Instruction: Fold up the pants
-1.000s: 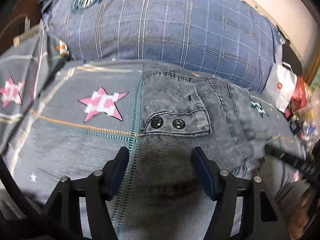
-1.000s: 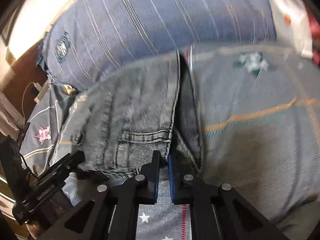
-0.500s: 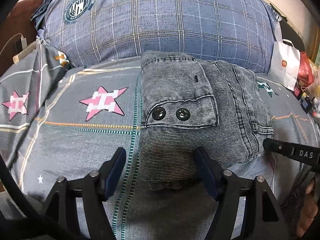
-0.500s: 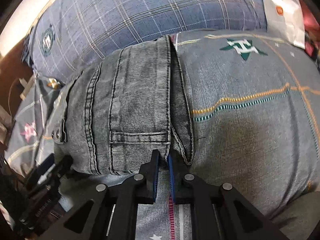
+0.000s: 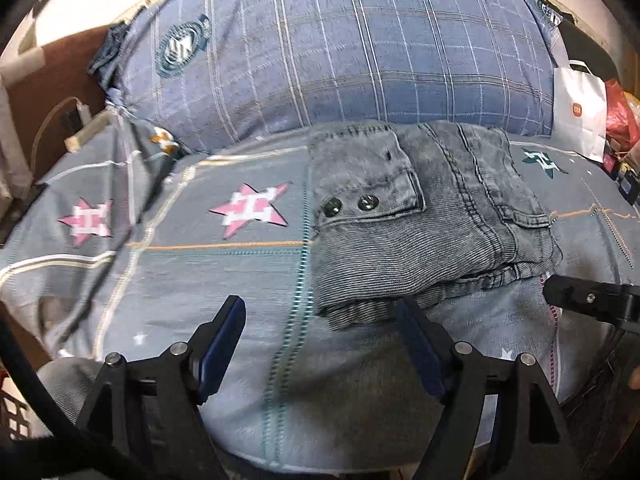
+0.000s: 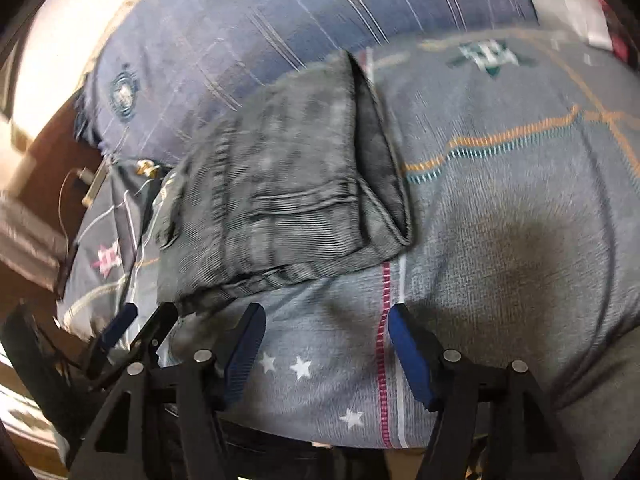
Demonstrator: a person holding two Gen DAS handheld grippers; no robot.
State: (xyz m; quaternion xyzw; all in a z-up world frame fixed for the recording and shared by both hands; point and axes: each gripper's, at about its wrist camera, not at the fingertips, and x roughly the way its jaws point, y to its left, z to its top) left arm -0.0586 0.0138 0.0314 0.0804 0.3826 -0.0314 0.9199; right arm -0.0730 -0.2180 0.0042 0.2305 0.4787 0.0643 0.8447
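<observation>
Your left gripper (image 5: 320,332) has its fingers (image 5: 224,336) spread wide, and they have just been opening further; nothing sits between them but bedspread, with the near corner of the pants just above the right finger at about 1 o'clock from the gap. Your right gripper (image 6: 324,340) also stands with its fingers (image 6: 404,344) well apart, having just been opening, and only the bedspread (image 6: 500,240) with its red stitched line shows between them; the pads touch no cloth.

The pants (image 5: 416,224) lie folded into a compact grey denim bundle on the bed, lying just in front of the blue checked pillow (image 5: 340,52) that fills 12 o'clock in the left view. A pocket flap with two dark snaps (image 5: 350,204) faces up on the left half of the bundle. In the right view the pants (image 6: 288,192) sit at 11 o'clock from the gap between the fingers, with a dark folded edge running down the right side; that view is blurred.

A pink star (image 5: 250,210) is printed on the bedspread at 9 o'clock from the pants, and a green one (image 5: 542,160) at 3 o'clock. A white paper bag (image 5: 580,116) stands at the pillow's right end. The tip of your right gripper (image 5: 588,300) shows at the left view's right edge, near the bundle's lower right corner
</observation>
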